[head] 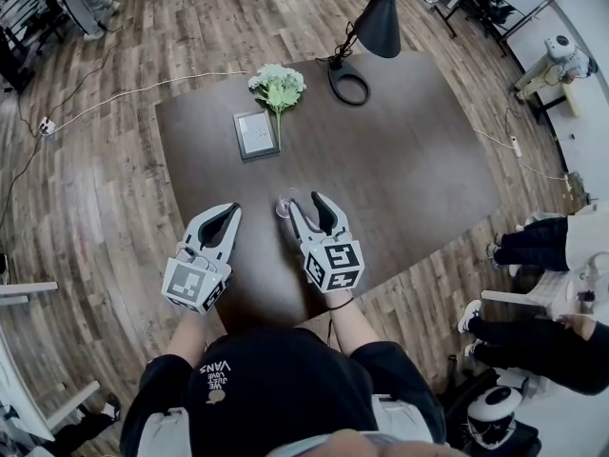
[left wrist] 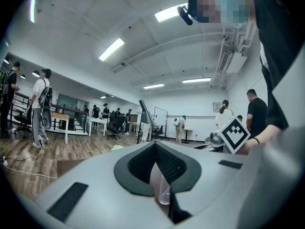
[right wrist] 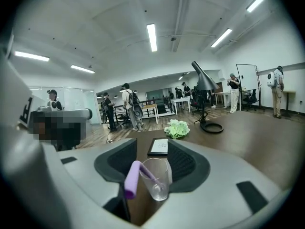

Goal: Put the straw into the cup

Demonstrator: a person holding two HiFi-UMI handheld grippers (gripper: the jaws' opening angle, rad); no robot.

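From the clear cup (head: 284, 208), a bunch of pale green flowers (head: 278, 86) lies at 12 o'clock with a flat framed picture (head: 256, 133) just beside its stem at 11. The desk lamp's black ring base (head: 348, 82) sits at 1 o'clock, with its shade (head: 379, 22) hanging over that far edge. All three are well apart from the cup, and nothing stands between you and it.

The brown table (head: 419, 169) lies bare from 2 to 4 o'clock. Its near edge is close at 6 o'clock, just under your grippers. Off the table at 4 o'clock a seated person's legs (head: 533, 246) are near the corner.

Your right gripper (head: 308, 202) is tipped slightly down, its jaws spread wide with the cup standing between them and neither pad pressing on it. The purple straw (right wrist: 134, 177) is in the cup, leaning out over the rim toward 7 o'clock. Your left gripper (head: 228, 213) is held level at 9 o'clock, its tips together on nothing.
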